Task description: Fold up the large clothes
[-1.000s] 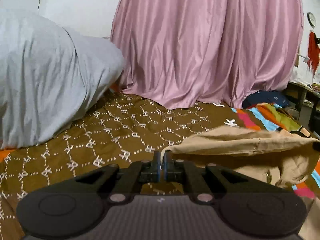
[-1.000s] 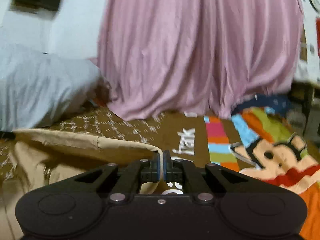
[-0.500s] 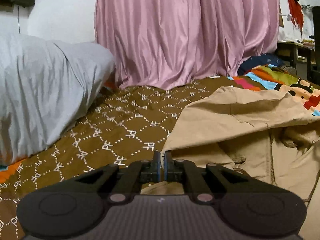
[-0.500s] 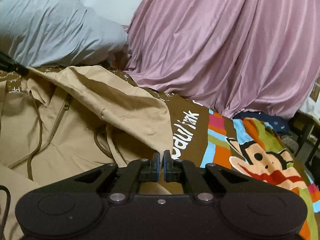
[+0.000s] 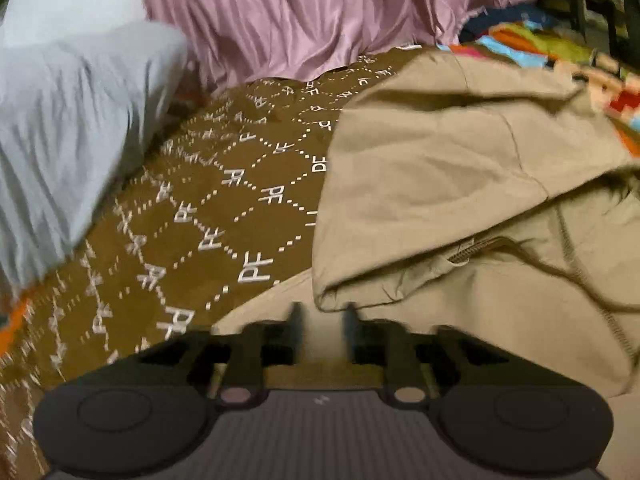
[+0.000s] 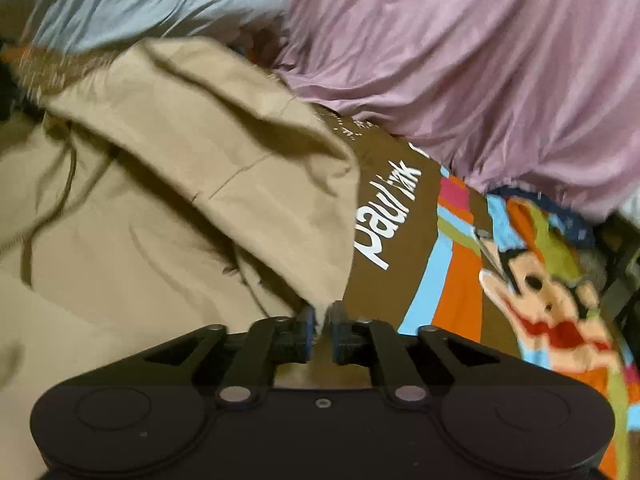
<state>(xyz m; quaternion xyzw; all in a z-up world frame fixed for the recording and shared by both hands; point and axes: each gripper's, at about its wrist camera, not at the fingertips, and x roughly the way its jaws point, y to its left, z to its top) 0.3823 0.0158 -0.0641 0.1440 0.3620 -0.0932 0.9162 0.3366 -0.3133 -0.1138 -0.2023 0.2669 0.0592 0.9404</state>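
The left claw stands released, its jaws apart with tan cloth showing between them and the fold's rolled edge just beyond its tips. The right claw is parted by a narrow gap, and the corner of the folded flap comes down into that gap; whether the pads touch it I cannot tell. The jacket lies spread on the bed, one flap folded over its body, with a zipper and a drawcord showing under the fold. To its left the brown blanket lies bare; to its right is the cartoon print. Farther off, a grey pillow rests near the bed's far left corner, and a pink curtain hangs along the far edge.
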